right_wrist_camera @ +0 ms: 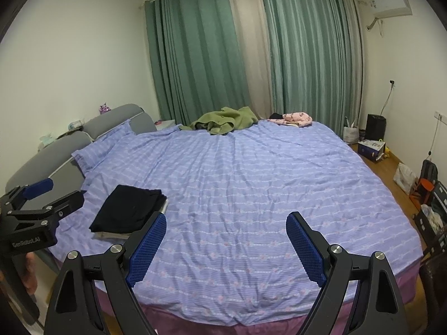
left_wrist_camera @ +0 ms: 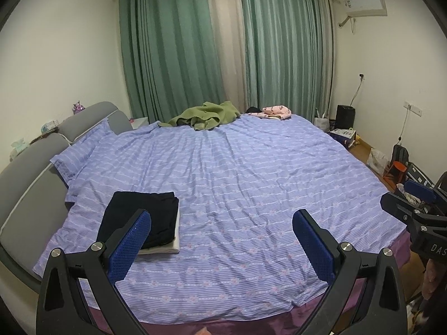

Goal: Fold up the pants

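Folded black pants (left_wrist_camera: 145,217) lie on top of a folded white garment (left_wrist_camera: 175,244) at the near left of the bed; they also show in the right wrist view (right_wrist_camera: 128,212). My left gripper (left_wrist_camera: 222,224) is open and empty, held above the bed's near edge with its left finger just in front of the stack. My right gripper (right_wrist_camera: 225,227) is open and empty, to the right of the stack. A crumpled green garment (left_wrist_camera: 208,115) and a pink patterned garment (left_wrist_camera: 276,112) lie at the bed's far edge.
The bed has a purple striped sheet (left_wrist_camera: 237,173) and a grey padded headboard (left_wrist_camera: 33,167) at left. Green curtains (left_wrist_camera: 181,50) hang behind. Boxes, bags and a black heater (left_wrist_camera: 345,118) stand on the wooden floor at right.
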A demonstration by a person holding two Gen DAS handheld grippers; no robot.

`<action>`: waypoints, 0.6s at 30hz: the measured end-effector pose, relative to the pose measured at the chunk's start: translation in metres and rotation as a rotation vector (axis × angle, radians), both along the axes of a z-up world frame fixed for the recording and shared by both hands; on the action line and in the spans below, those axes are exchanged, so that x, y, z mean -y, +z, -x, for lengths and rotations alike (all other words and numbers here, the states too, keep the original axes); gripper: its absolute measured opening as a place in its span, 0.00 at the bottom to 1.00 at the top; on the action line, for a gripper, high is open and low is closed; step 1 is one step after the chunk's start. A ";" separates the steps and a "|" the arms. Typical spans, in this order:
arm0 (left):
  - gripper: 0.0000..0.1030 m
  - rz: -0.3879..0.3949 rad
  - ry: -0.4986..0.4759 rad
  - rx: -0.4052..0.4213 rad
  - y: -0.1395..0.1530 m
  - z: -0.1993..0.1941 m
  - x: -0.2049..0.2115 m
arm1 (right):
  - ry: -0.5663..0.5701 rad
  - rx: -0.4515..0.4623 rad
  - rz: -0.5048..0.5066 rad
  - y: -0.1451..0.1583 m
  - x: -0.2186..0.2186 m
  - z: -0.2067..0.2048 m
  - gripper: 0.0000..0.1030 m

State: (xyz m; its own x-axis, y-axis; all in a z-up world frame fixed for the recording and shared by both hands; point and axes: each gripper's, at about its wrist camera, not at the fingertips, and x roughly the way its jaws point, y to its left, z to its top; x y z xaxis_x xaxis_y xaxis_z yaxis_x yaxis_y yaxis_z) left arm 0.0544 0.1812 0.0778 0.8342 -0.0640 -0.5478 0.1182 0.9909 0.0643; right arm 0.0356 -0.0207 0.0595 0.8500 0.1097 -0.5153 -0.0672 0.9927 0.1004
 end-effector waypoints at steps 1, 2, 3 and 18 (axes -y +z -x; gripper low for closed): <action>1.00 0.005 0.000 -0.001 0.000 0.000 0.000 | 0.000 -0.002 0.001 0.000 0.000 -0.001 0.86; 1.00 0.012 -0.001 -0.003 0.001 -0.001 0.000 | 0.001 -0.003 0.001 0.001 0.001 -0.001 0.86; 1.00 0.017 -0.003 -0.004 0.001 -0.001 -0.001 | 0.000 -0.003 0.001 0.001 0.000 -0.002 0.86; 1.00 0.050 -0.018 -0.017 0.002 -0.003 0.001 | -0.010 -0.003 0.001 0.001 0.003 -0.002 0.86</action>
